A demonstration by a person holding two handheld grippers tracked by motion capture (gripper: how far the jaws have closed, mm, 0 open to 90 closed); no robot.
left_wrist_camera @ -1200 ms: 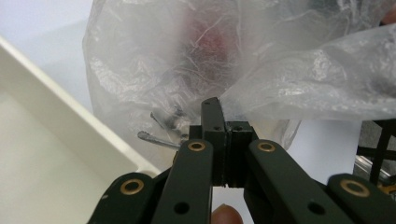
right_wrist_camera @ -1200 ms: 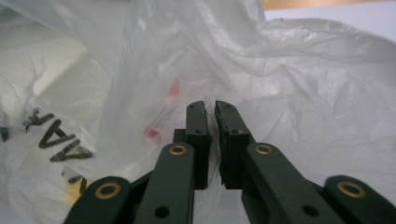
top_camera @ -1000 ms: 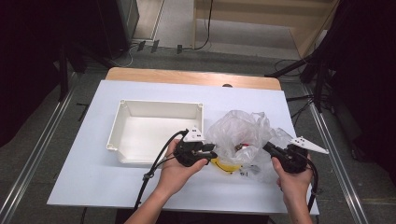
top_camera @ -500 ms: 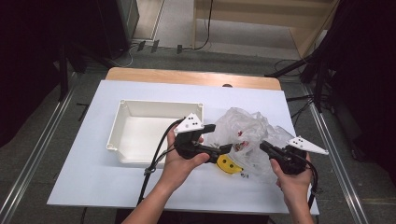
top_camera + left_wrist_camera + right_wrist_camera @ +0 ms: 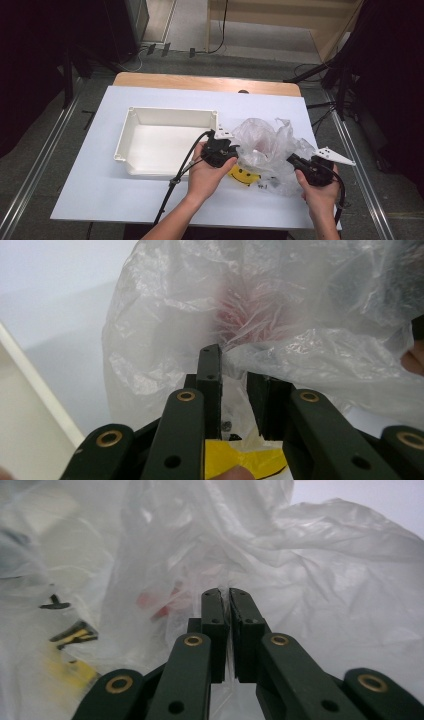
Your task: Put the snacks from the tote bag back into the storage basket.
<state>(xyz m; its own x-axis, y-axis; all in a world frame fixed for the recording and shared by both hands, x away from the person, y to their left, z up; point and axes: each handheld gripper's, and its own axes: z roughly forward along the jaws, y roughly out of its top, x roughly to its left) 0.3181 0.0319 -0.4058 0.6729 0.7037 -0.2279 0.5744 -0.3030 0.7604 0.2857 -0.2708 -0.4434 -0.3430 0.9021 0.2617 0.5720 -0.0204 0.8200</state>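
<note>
High view first: at the left of centre we see an empty white rectangular plastic bin lying on the white table, its near right corner just beside our left gripper. That black gripper sits in the middle of the frame, held in a hand whose forearm comes in from the bottom edge, with its black cable trailing down across the bin's front wall. Its tips meet the left side of a crumpled clear plastic bag that stands puffed up right of centre. In the left gripper view, the jaws stand a little apart with a fold of the bag's film running between them; we cannot tell whether they pinch it. A yellow smiley-face piece shows beneath the bag, just below the left gripper, and something pinkish-red blurs through the film. Farther right, the right gripper touches the bag's lower right edge. In the right gripper view, its jaws are pressed together on a thin pleat of the bag.
</note>
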